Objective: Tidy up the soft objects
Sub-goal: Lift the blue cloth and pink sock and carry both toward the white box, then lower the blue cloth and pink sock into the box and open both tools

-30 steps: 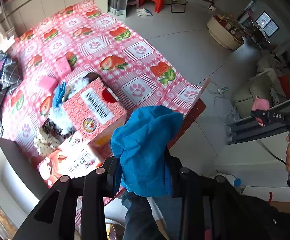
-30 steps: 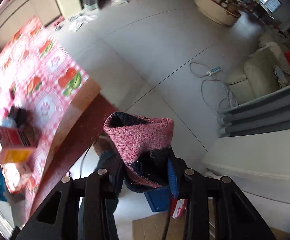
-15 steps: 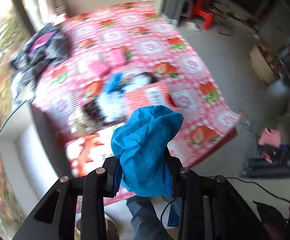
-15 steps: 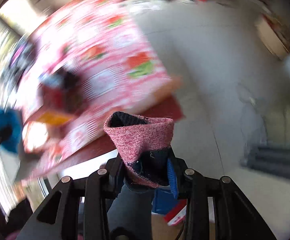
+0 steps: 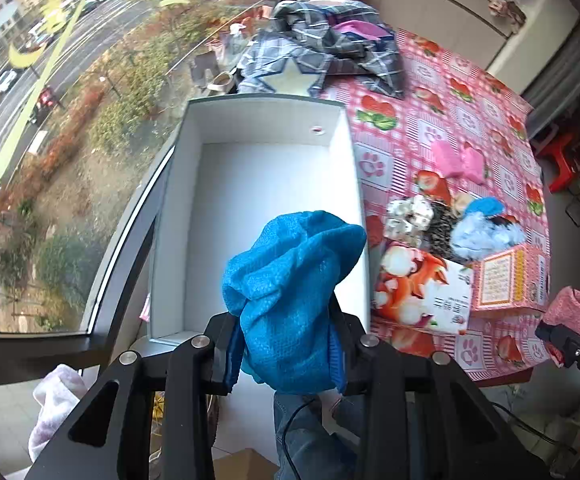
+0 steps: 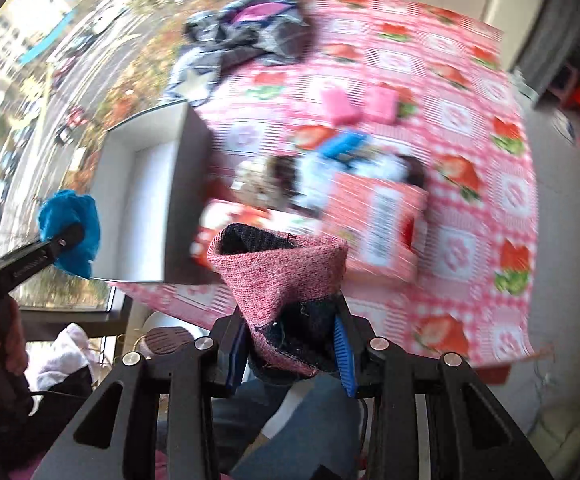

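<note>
My left gripper (image 5: 285, 354) is shut on a bunched blue sock (image 5: 290, 280), held above the near end of an open white box (image 5: 354, 168) by the window. My right gripper (image 6: 290, 354) is shut on a pink sock with a dark inside (image 6: 285, 276), over the near edge of the strawberry tablecloth (image 6: 470, 120). The right gripper and its pink sock (image 5: 568, 308) show at the right edge of the left wrist view. In the right wrist view the left gripper (image 6: 63, 240) with the blue sock (image 6: 69, 228) sits at the left. A pile of fuzzy socks (image 5: 454, 224) lies on the table.
Two printed cartons (image 5: 422, 292) (image 5: 510, 280) sit beside the sock pile. Pink folded items (image 5: 458, 160) lie further back. A plaid garment heap (image 5: 322, 44) is at the table's far end. A window (image 5: 49, 120) borders the left. The person's jeans (image 5: 310, 432) are below.
Both grippers swung and rolled toward the window side, each keeping its sock. The left view went from the table and floor to the white box; the right view went from floor to table.
</note>
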A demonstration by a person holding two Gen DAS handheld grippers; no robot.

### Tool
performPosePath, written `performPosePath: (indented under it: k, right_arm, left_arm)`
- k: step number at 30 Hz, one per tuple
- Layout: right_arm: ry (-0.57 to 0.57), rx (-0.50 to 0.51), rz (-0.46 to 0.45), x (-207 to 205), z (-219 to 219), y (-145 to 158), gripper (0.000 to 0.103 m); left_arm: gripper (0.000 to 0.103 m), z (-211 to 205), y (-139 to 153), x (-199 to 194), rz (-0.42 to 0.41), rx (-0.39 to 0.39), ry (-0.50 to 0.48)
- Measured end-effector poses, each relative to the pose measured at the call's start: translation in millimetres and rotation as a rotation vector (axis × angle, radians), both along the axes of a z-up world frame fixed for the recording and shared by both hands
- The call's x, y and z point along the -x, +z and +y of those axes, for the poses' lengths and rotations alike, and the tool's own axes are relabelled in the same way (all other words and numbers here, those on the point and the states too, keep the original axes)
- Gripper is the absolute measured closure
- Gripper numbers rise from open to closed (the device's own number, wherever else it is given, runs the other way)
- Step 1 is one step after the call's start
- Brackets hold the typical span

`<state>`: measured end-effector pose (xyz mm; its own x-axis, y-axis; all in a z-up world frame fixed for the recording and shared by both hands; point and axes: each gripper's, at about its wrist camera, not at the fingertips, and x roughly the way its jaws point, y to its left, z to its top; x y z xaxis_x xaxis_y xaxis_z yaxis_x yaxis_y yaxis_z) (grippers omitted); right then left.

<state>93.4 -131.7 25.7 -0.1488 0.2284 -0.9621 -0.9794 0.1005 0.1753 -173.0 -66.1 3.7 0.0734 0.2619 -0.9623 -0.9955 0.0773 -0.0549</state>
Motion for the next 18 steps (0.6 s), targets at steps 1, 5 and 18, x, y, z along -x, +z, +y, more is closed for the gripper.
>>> performPosePath:
  k: [1, 5, 18]
  right_arm:
    - [0.025, -0.001, 0.004, 11.6, 8.7, 0.5, 0.065]
    - [0.13, 0.007, 0.013, 62.6, 36.6, -3.4, 0.065]
    - [0.308, 0.098, -0.004, 160.3, 80.3, -45.5, 0.065]
  left_arm:
    - [0.065, -0.5, -2.0, 7.9, 0.005, 0.004, 0.021]
    - [0.065, 3.0, -16.0, 36.1, 0.0, 0.034, 0.083]
    - [0.065, 18.9, -60.5, 46.4, 0.009, 0.117, 0.037]
